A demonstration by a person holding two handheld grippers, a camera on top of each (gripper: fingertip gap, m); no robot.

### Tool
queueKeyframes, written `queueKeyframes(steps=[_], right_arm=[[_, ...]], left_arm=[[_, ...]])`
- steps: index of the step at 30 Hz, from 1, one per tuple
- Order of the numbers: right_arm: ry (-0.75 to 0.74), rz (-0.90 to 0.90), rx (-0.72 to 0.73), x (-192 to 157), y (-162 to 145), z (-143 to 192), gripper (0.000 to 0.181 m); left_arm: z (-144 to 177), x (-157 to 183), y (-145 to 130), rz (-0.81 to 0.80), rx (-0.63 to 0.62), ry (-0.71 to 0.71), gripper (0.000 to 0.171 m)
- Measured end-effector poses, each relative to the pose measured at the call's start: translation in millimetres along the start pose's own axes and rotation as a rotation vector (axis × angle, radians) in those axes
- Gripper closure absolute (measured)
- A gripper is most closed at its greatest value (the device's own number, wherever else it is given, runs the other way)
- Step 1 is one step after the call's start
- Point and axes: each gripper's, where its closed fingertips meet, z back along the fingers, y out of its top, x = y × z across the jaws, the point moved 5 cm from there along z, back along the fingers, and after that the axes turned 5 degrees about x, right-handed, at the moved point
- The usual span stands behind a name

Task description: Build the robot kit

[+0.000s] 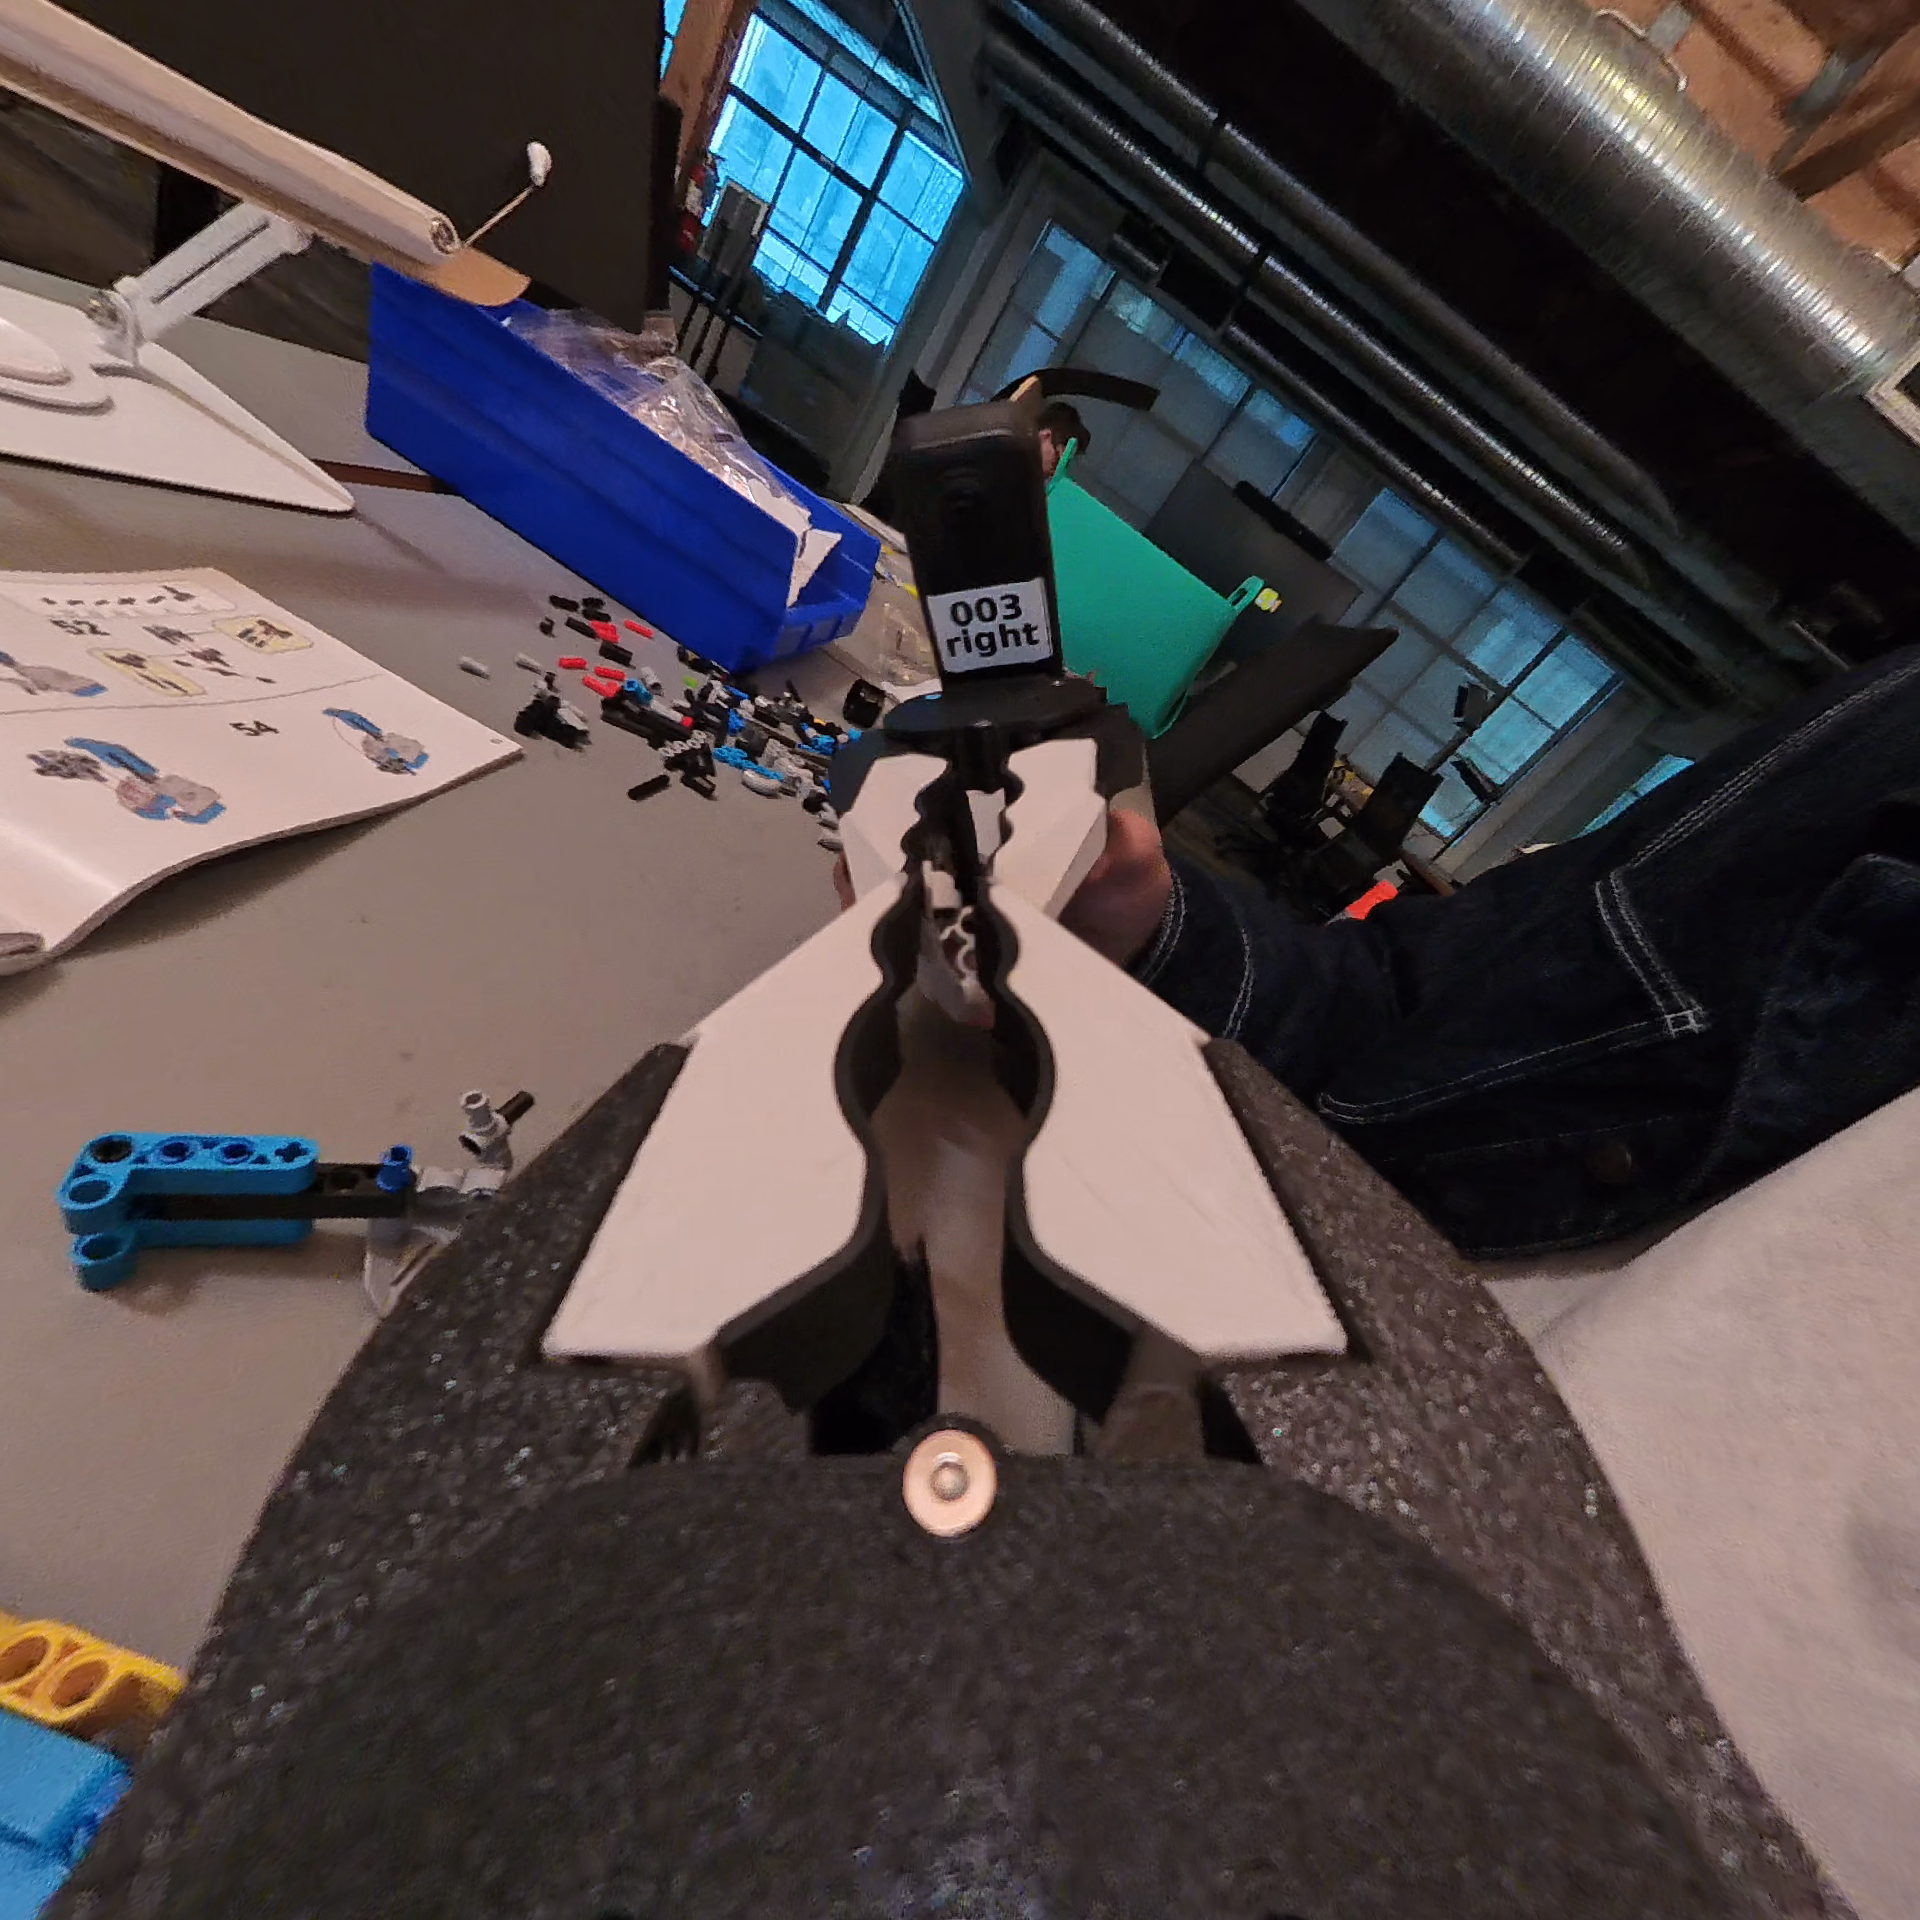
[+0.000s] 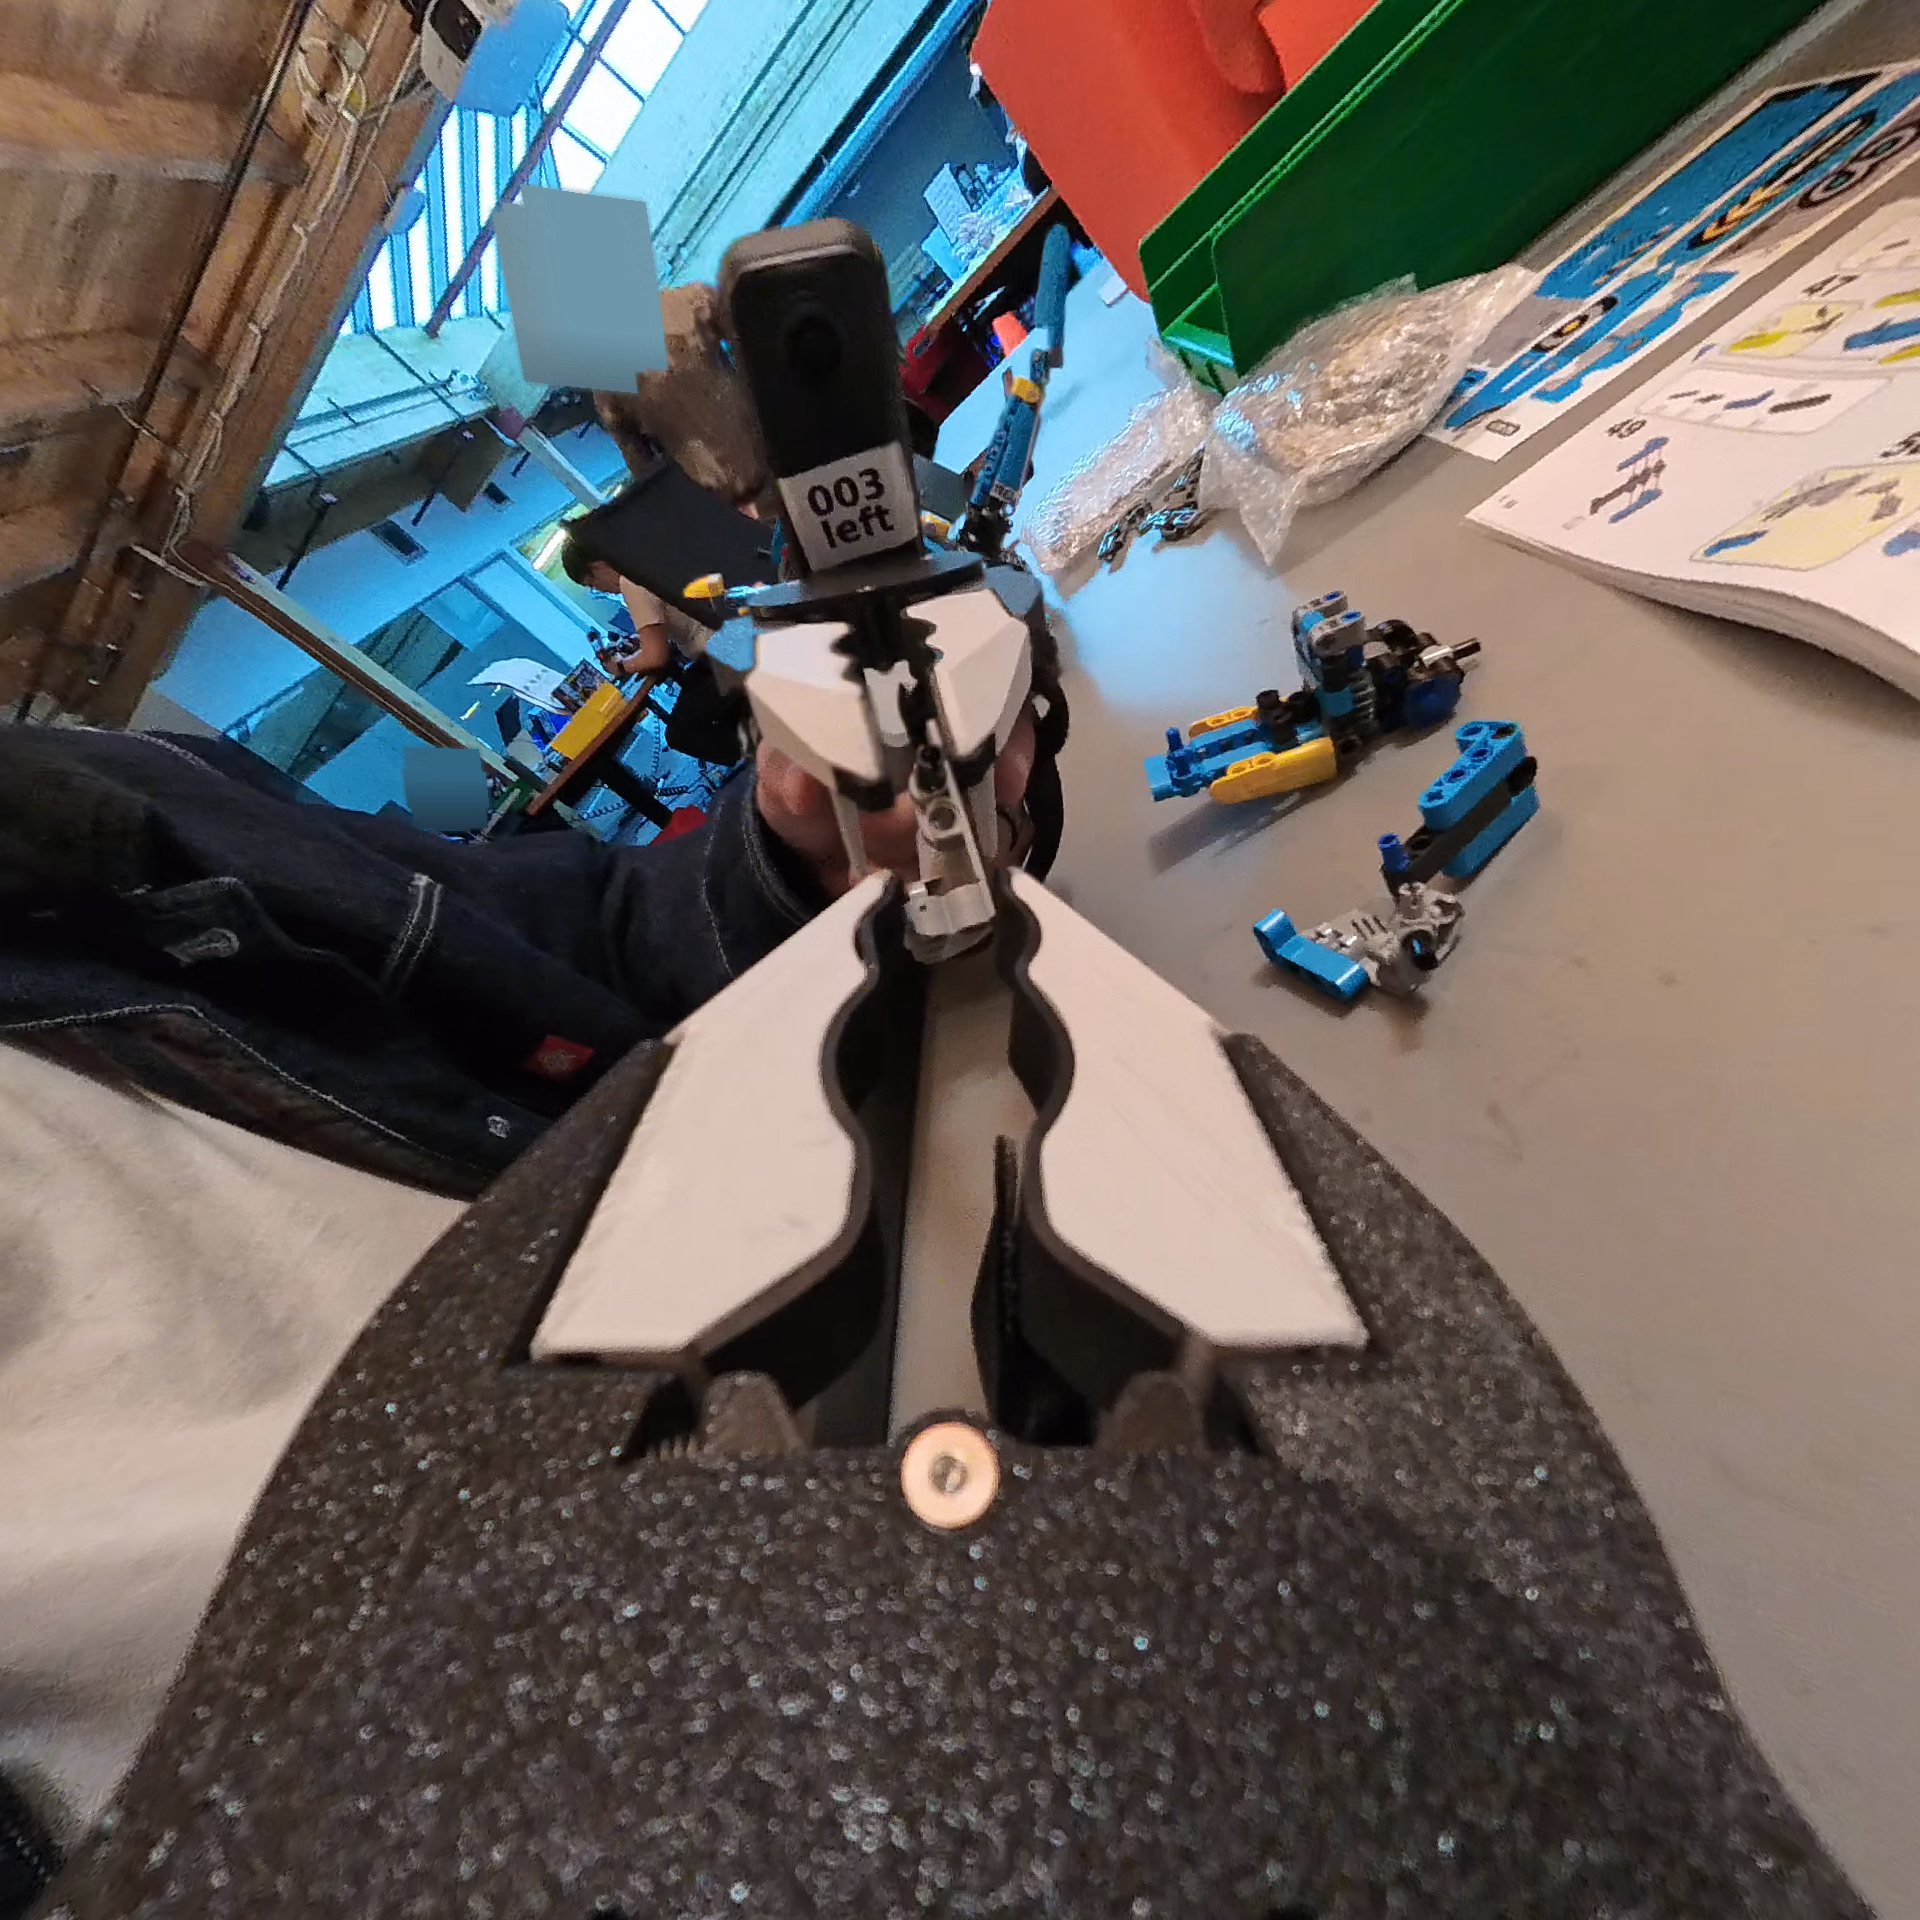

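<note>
Two grippers meet tip to tip above the grey table (image 2: 1558,1195); left gripper (image 1: 951,935) pinched onto a small white-grey brick piece (image 1: 956,961), right gripper (image 2: 945,904) clamped on the same piece (image 2: 940,878) from the opposite end; piece held in the air, slim, pin-holed, with a thin black part (image 2: 928,764) at its far end; blue-and-black beam assembly (image 1: 208,1195) lies flat on the table just beside the left gripper; loose small bricks (image 1: 686,717) scattered farther off.

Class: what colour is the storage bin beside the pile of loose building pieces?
The bin is blue, clearest in the left wrist view.
</note>
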Motion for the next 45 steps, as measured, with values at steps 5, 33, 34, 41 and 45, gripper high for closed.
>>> queueKeyframes(steps=[5,33,34,41,45], right_arm=[[-0.023,0.033,0.006,-2.2,1.5,-1.0,0.166],[-0.553,0.651,-0.596,49.4,-39.8,77.5,0.160],[-0.566,0.672,-0.646,50.8,-42.4,77.9,0.160],[-0.435,0.890,-1.122,49.9,-30.6,72.6,0.164],[-0.326,0.910,-1.322,55.6,-26.4,58.2,0.166]], left_arm=[[-2.6,-1.9,-5.2,0.011,-0.038,0.005,0.162],[-2.8,-23.7,-31.1,-0.167,-0.277,0.295,0.164],[-2.9,-23.8,-31.7,-0.163,-0.281,0.294,0.164],[-0.4,-25.8,-29.0,-0.137,-0.254,0.313,0.164],[11.4,-27.0,-20.6,-0.153,-0.204,0.363,0.164]])
